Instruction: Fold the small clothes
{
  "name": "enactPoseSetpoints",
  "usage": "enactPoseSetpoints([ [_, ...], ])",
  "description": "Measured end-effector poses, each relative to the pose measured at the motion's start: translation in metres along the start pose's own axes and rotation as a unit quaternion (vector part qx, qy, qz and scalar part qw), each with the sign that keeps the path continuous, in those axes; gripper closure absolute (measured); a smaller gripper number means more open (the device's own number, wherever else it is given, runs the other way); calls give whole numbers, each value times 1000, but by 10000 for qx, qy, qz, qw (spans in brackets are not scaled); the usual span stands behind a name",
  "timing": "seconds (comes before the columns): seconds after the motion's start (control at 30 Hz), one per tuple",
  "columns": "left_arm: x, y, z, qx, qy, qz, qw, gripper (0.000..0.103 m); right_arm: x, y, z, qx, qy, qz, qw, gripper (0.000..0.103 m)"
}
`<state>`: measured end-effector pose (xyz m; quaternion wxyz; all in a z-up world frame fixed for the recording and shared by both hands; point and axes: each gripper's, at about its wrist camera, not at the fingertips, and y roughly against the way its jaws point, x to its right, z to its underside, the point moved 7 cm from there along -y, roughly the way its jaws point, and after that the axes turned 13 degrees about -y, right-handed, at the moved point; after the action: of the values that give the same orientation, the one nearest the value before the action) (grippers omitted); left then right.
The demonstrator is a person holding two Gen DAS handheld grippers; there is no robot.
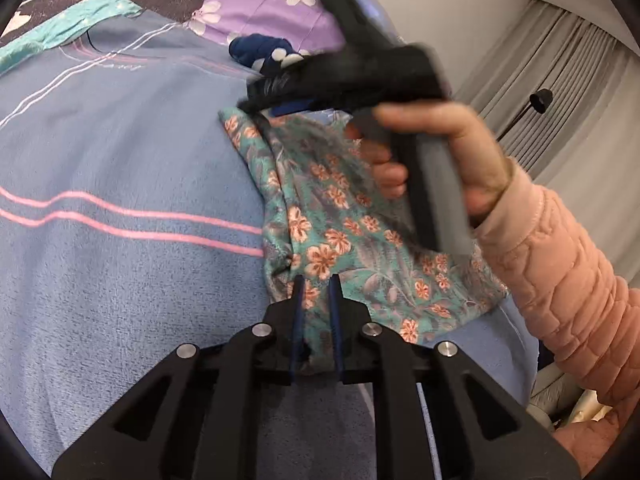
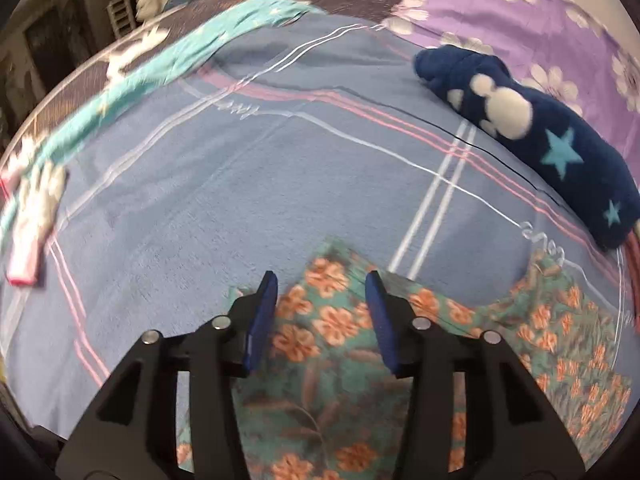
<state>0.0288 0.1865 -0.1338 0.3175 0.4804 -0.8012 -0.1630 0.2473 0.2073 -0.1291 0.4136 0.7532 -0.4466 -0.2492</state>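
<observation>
A small teal garment with orange flowers (image 1: pixel 352 232) lies on the blue blanket (image 1: pixel 120 160). My left gripper (image 1: pixel 318 280) is shut on the garment's near edge, with cloth bunched between its blue pads. The right gripper's body, held by a hand in a pink sleeve, hovers blurred over the garment's far part in the left wrist view (image 1: pixel 360 72). In the right wrist view my right gripper (image 2: pixel 322 280) is open and empty just above the same garment (image 2: pixel 332 344), near its far edge.
A dark blue fleece item with stars (image 2: pixel 540 132) lies at the right by a purple flowered sheet (image 2: pixel 540 20). A teal cloth (image 2: pixel 160 68) runs along the blanket's far left edge. A white and pink item (image 2: pixel 32 232) lies at the left. Curtains (image 1: pixel 560 80) hang at the right.
</observation>
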Motion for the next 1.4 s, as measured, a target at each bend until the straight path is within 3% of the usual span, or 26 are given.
enactPoseSetpoints([
  [0.1, 5, 0, 4, -99, -182, -179, 9996, 95, -2, -8, -4, 73, -51, 55, 9999, 100],
  [0.2, 12, 4, 11, -166, -444, -288, 9985, 95, 1, -6, -5, 1, -197, -196, 9996, 99],
  [0.3, 14, 11, 17, -135, -486, -212, 9985, 95, 10, 8, -2, 50, -305, -461, 9985, 96],
  [0.37, 11, 16, 20, -38, -324, -68, 9994, 94, 15, 27, 4, 206, -395, -560, 9974, 87],
  [0.43, 7, 21, 23, 58, -130, 75, 9999, 92, 20, 50, 16, 406, -287, -604, 9969, 73],
  [0.57, 0, 25, 24, 137, 59, 176, 9997, 90, 19, 91, 65, 474, 111, -812, 9955, 70],
  [0.6, 1, 27, 25, 135, 59, 163, 9998, 89, 19, 98, 76, 500, 232, -850, 9949, 65],
  [0.63, 0, 28, 25, 127, 78, 108, 9998, 89, 17, 105, 89, 539, 390, -879, 9939, 60],
  [0.73, -7, 33, 19, 171, 161, -147, 9996, 86, 11, 118, 124, 590, 741, -871, 9917, 60],
  [0.8, -21, 37, 5, 311, 198, -532, 9979, 64, 2, 127, 147, 616, 909, -935, 9895, 58],
  [0.87, -29, 44, -2, 403, 227, -768, 9960, 51, -7, 135, 164, 627, 1054, -1021, 9872, 52],
  [0.93, -32, 46, -13, 417, 163, -739, 9963, 48, -20, 142, 183, 662, 1378, -1062, 9825, 45],
  [1.03, -28, 34, -30, 278, 33, -496, 9984, 41, -38, 145, 209, 768, 2008, -790, 9734, 43],
  [1.1, -25, 21, -39, 83, -64, -287, 9995, 40, -43, 138, 220, 846, 2279, -361, 9693, 43],
  [1.27, -28, -35, -56, -641, -53, 44, 9979, 39, -42, 141, 224, 1111, 2146, 202, 9702, 43],
  [1.4, -37, -61, -74, -553, 73, 412, 9976, 28, -43, 139, 226, 1187, 2055, 370, 9707, 43],
])
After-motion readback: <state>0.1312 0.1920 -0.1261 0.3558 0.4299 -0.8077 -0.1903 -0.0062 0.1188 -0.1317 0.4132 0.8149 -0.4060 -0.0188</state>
